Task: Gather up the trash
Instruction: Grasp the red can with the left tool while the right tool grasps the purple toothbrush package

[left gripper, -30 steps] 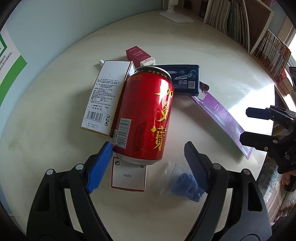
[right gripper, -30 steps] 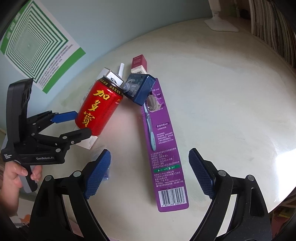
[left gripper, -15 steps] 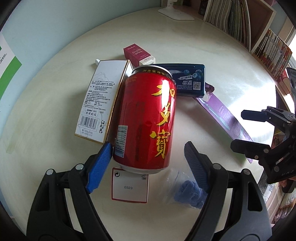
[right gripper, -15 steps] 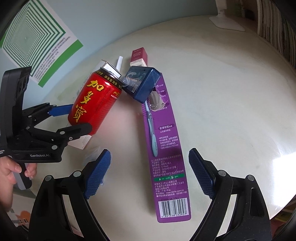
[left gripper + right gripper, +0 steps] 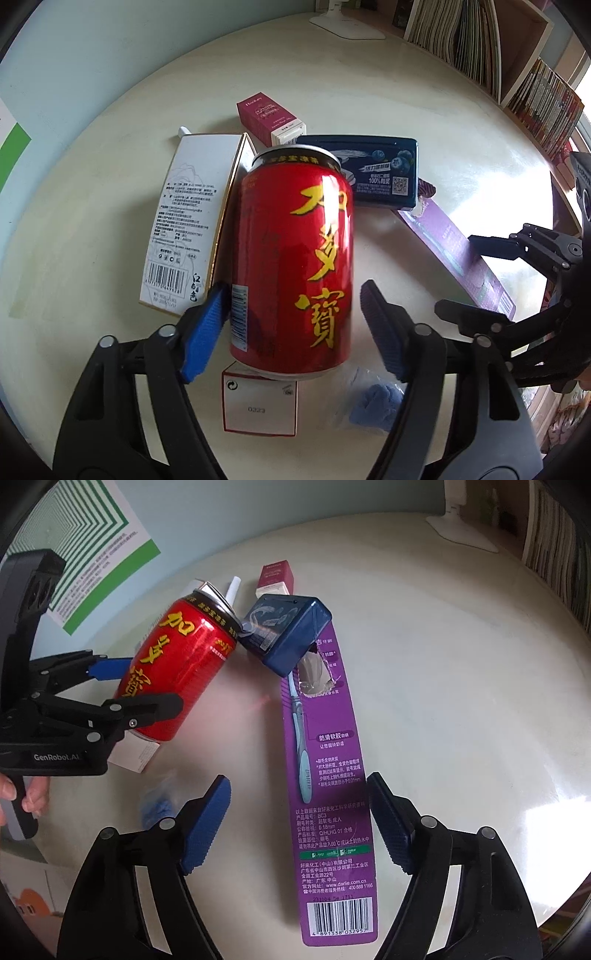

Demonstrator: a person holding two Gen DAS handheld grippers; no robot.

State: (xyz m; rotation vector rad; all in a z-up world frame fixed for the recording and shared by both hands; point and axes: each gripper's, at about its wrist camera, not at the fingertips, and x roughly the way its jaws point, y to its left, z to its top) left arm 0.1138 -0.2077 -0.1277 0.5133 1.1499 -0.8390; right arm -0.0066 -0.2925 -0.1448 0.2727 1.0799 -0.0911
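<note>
A red drink can [image 5: 291,258] lies on the round cream table [image 5: 110,129], resting on a white box. My left gripper [image 5: 293,306] straddles its lower end with jaws closing: the left pad [image 5: 207,325] meets the can's side, and a thin gap shows at the right pad. From the right wrist, that left gripper [image 5: 151,683] flanks the can [image 5: 177,661]. A purple toothbrush package [image 5: 325,775] lies flat between the closing jaws of my right gripper [image 5: 297,779], pads off it. The right gripper [image 5: 460,275] also hovers over the package [image 5: 454,236].
Around the can lie a white barcode box [image 5: 192,221], a maroon box [image 5: 269,118], a dark blue box [image 5: 376,170], a red-edged white card box [image 5: 258,406] and a crumpled blue item in clear wrap [image 5: 373,402]. Lamp base [image 5: 347,26] and bookshelf [image 5: 480,55] stand behind.
Both grippers have sunk closer to the table and their jaws have narrowed. The can now fills more of the left wrist view, with the left pad against it.
</note>
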